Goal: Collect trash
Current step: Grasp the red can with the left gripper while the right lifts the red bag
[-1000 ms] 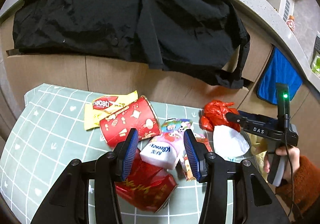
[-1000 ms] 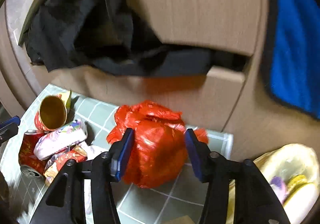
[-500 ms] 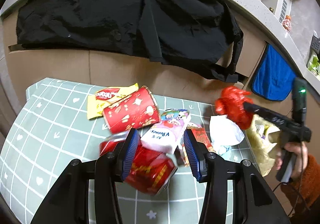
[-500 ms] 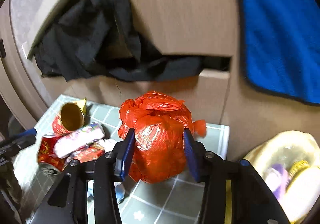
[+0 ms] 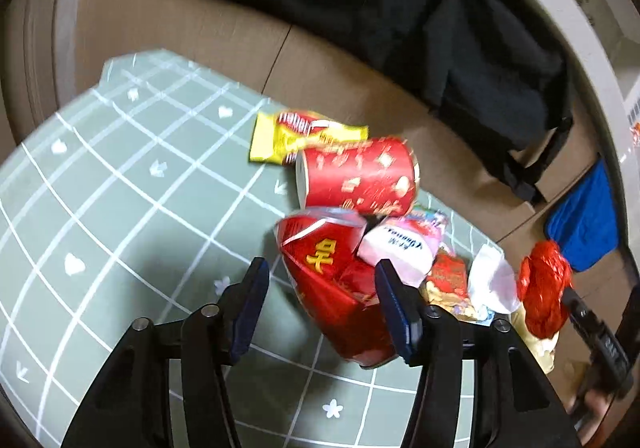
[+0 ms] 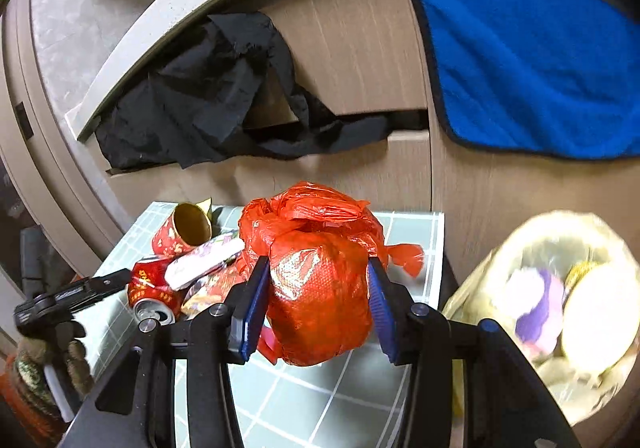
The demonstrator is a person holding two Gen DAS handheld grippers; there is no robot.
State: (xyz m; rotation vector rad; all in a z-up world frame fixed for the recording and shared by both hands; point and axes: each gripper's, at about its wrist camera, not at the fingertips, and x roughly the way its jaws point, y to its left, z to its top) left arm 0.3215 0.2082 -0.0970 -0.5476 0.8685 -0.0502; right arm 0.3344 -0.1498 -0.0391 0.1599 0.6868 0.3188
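Observation:
My right gripper [image 6: 316,304] is shut on a knotted red plastic bag [image 6: 316,280] and holds it above the green checked mat [image 6: 304,400]; the bag also shows in the left wrist view [image 5: 544,296]. My left gripper [image 5: 320,304] is open, its fingers on either side of a crushed red can [image 5: 336,288] that lies on the mat [image 5: 120,208]. Behind the can lie a red paper cup [image 5: 356,176], a yellow snack wrapper [image 5: 296,136], a white-pink packet [image 5: 400,244] and a white tissue [image 5: 492,280].
A translucent yellowish trash bag [image 6: 560,312] with rubbish in it stands open right of the mat. Wooden cabinet fronts [image 6: 360,48] rise behind the mat, with a black cloth [image 6: 208,96] and a blue towel [image 6: 528,60] hanging on them.
My right gripper has lifted the red bag off the mat and carried it right, toward the trash bag. My left gripper has swung left and now straddles the red can instead of the white packet.

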